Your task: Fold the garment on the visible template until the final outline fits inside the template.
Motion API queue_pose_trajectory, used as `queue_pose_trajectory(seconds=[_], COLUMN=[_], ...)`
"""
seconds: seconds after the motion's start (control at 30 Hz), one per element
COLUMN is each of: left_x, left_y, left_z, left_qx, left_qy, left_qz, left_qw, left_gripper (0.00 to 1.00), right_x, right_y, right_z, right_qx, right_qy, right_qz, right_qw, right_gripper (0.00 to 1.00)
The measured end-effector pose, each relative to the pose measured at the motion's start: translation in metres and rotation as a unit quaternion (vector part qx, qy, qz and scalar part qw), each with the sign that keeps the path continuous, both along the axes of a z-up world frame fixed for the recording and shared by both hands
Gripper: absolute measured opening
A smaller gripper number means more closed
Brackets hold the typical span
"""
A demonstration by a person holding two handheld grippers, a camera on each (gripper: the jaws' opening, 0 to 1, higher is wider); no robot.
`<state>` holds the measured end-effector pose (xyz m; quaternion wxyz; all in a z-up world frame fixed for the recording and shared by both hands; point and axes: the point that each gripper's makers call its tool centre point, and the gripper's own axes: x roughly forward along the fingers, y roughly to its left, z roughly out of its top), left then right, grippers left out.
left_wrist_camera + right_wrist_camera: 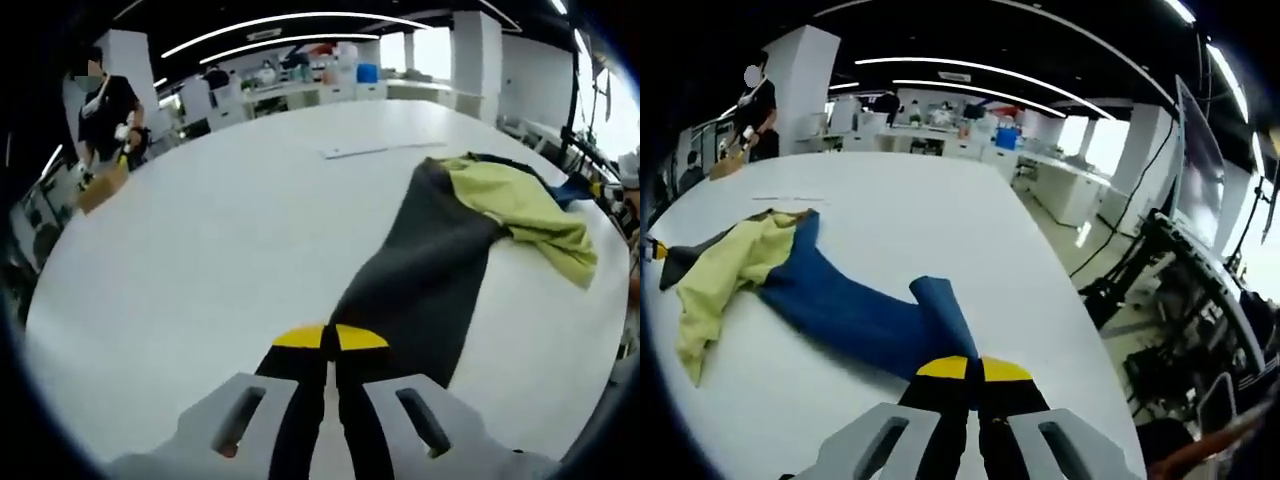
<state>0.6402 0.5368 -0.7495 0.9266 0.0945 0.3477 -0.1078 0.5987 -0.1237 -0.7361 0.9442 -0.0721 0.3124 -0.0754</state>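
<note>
A garment lies stretched across the white round table (200, 250). One limb is dark grey (420, 280), the middle is a crumpled yellow-green bunch (520, 205), and the other limb is blue (850, 310). My left gripper (330, 337) is shut, its yellow tips pinching the near end of the grey limb. In the right gripper view, my right gripper (974, 368) is shut on the end of the blue limb, which folds back beside the tips. The yellow-green part (730, 265) lies to the far left there. A thin pale flat strip (380, 150) lies on the table beyond the garment.
The table's edge (1080, 330) runs close to the right of my right gripper, with cables and stands (1180, 290) on the floor past it. A person in black (105, 110) stands at the far side of the table. Desks and shelves (320, 80) line the back.
</note>
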Motion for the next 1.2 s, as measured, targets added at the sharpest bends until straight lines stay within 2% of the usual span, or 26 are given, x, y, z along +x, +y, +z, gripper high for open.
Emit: queue_pose_trajectory(seconds=[0.1, 0.27, 0.4, 0.53, 0.67, 0.93, 1.03, 1.17, 1.2], left_x=[0.003, 0.009, 0.013, 0.011, 0.011, 0.015, 0.016, 0.015, 0.014], left_y=[0.005, 0.012, 0.020, 0.022, 0.024, 0.037, 0.038, 0.040, 0.037], left_z=[-0.003, -0.002, -0.001, 0.000, 0.001, 0.003, 0.002, 0.003, 0.004], left_qx=[0.009, 0.006, 0.016, 0.003, 0.021, 0.039, 0.038, 0.038, 0.024], left_qy=[0.003, 0.007, 0.007, 0.008, 0.010, 0.012, 0.014, 0.012, 0.010], left_qz=[0.001, 0.013, 0.012, 0.025, 0.020, 0.027, 0.031, 0.038, 0.040], left_qw=[1.0000, 0.9999, 0.9998, 0.9996, 0.9995, 0.9988, 0.9987, 0.9985, 0.9989], left_gripper=[0.00, 0.00, 0.00, 0.00, 0.00, 0.00, 0.00, 0.01, 0.01], right_x=[-0.002, -0.006, -0.009, -0.010, -0.008, -0.005, -0.005, -0.003, -0.002], right_y=[-0.007, -0.019, -0.031, -0.033, -0.035, -0.038, -0.040, -0.034, -0.031], right_z=[-0.004, -0.014, -0.021, -0.029, -0.035, -0.036, -0.036, -0.033, -0.032], right_qx=[0.003, -0.003, 0.001, 0.007, 0.007, 0.009, 0.023, 0.026, 0.024], right_qy=[-0.002, 0.011, 0.022, 0.030, 0.039, 0.043, 0.040, 0.031, 0.030], right_qz=[-0.010, -0.028, -0.038, -0.036, -0.040, -0.042, -0.050, -0.027, -0.013], right_qw=[0.9999, 0.9996, 0.9991, 0.9989, 0.9984, 0.9982, 0.9977, 0.9988, 0.9992], right_gripper=[0.00, 0.00, 0.00, 0.00, 0.00, 0.00, 0.00, 0.00, 0.00])
